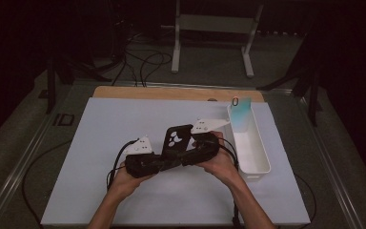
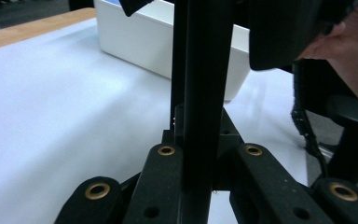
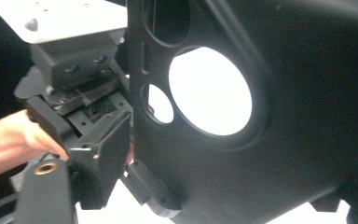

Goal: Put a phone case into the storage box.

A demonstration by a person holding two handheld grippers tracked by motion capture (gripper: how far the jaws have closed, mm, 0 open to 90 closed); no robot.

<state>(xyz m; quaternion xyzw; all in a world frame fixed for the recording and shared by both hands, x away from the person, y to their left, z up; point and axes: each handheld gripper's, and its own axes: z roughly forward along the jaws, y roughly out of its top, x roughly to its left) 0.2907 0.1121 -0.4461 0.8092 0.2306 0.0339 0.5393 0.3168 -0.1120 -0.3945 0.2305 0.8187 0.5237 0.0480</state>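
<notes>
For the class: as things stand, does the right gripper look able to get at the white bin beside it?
Probably yes. The right gripper has let go of the black plate with holes, which the left gripper clamps, and the white bin lies just to its right with bare mat between.

plate (image 1: 177, 138): upright on edge over the middle of the mat (image 1: 100, 143), between the two grippers
left gripper (image 1: 159, 162): left of the plate
right gripper (image 1: 190, 153): right of the plate
bin (image 1: 257, 152): on the mat's right side, right of both hands
card (image 1: 241, 113): stands in the bin's far end
</notes>
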